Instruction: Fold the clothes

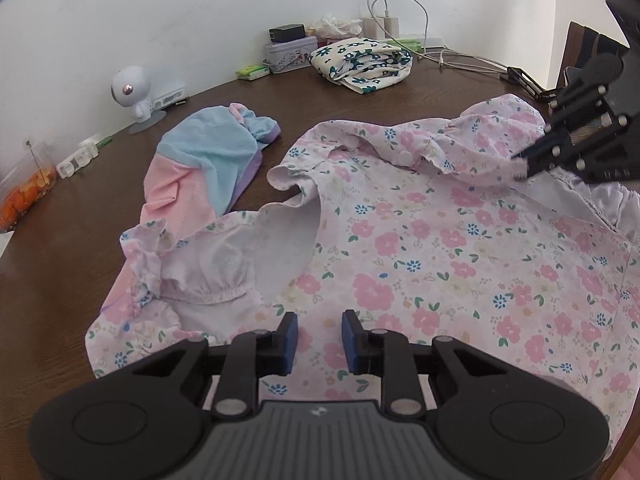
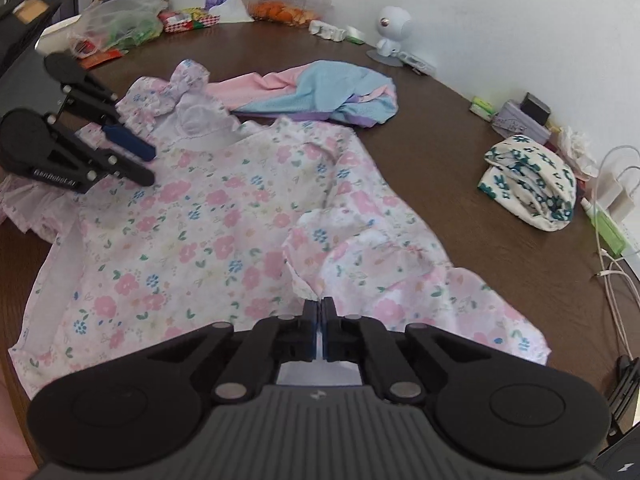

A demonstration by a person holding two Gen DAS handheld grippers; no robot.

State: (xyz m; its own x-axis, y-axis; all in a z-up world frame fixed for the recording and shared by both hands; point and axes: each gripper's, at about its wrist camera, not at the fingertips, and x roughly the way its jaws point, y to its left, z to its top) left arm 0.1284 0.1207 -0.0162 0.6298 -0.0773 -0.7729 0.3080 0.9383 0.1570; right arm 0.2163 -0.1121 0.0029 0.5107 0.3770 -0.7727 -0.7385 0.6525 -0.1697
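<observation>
A pink floral garment [image 1: 420, 240] [image 2: 192, 220] lies spread and rumpled across the dark wooden table [image 1: 100, 200]. My left gripper [image 1: 320, 320] hovers open just above its near part, with nothing between the blue pads. The right wrist view shows the same left gripper [image 2: 150, 166] open by the frilled sleeve at the left. My right gripper [image 2: 319, 304] is shut on a bunched edge of the floral garment. In the left wrist view that right gripper [image 1: 520, 166] pinches the cloth at the far right and lifts it slightly.
A pastel pink, blue and purple garment [image 1: 208, 160] [image 2: 312, 96] lies crumpled beyond the floral one. A folded white cloth with dark flowers [image 1: 360, 62] [image 2: 528, 184] sits by the wall. A white figurine [image 1: 130, 92], tin box [image 1: 288, 54], chargers with cables [image 1: 384, 20] and food containers [image 2: 280, 8] line the table's edge.
</observation>
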